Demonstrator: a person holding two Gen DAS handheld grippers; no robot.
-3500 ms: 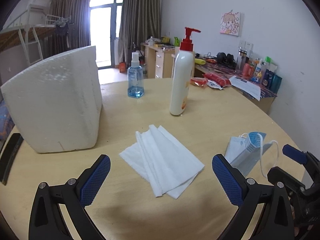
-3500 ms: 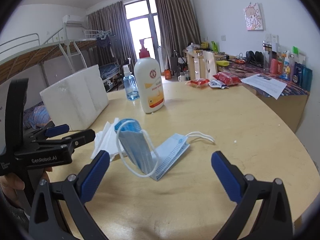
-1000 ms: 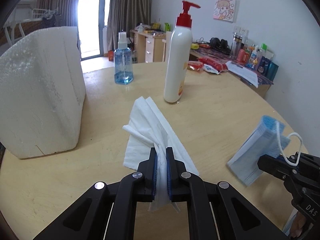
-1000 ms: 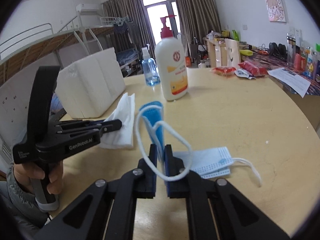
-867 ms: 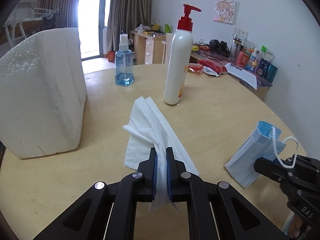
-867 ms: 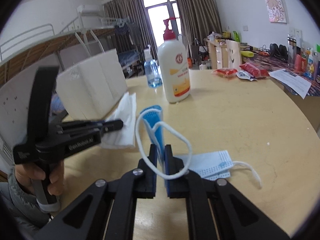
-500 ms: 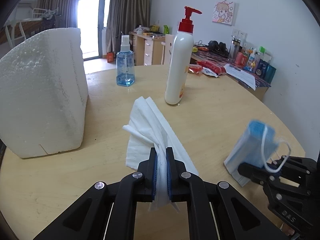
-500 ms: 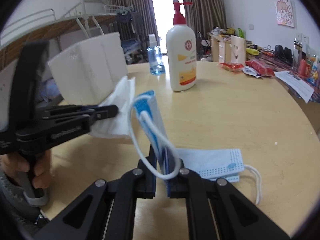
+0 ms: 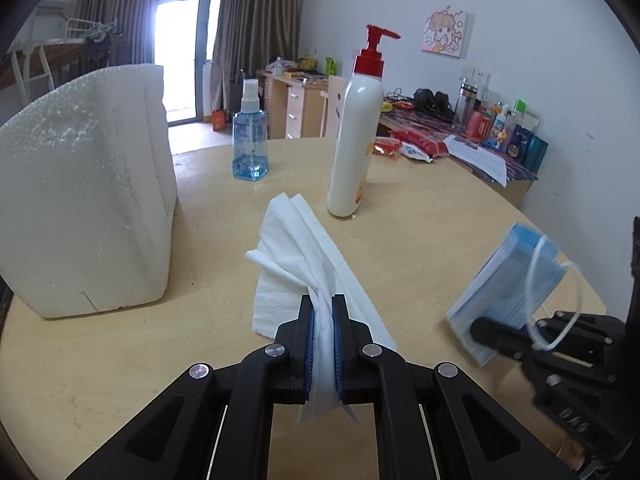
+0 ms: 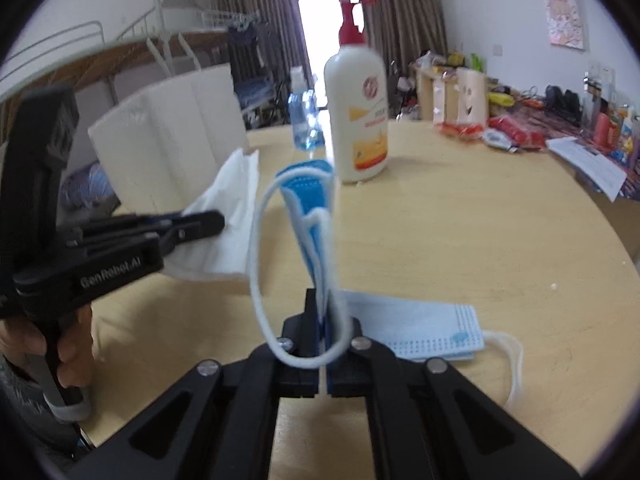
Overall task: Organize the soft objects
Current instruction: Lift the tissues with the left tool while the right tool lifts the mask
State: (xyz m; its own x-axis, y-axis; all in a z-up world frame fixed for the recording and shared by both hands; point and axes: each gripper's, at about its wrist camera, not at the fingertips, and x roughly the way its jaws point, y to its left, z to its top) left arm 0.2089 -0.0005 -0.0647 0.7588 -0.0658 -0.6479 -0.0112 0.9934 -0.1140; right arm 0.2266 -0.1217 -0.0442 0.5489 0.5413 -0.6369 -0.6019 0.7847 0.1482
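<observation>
Tissue [image 9: 304, 248] sits pinched in my left gripper [image 9: 322, 344], both pads pressed flat on its near end while the rest fans out ahead, over the table [image 9: 420, 216]. My right gripper [image 10: 325, 344] is clamped tight on a blue mask [image 10: 310, 216]; its jaws have just closed the last bit on the fabric. That mask stands upright from the jaws, one ear loop [image 10: 260, 280] hanging free over them. A second mask [image 10: 424, 332] lies flat on the table just beyond my right fingers. The foam box [image 9: 84, 200] stands at the left, close to the tissue. A pump bottle [image 9: 356, 148] and a spray bottle [image 9: 250, 144] stand farther back. A hand [image 10: 60, 352] grips the left handle.
</observation>
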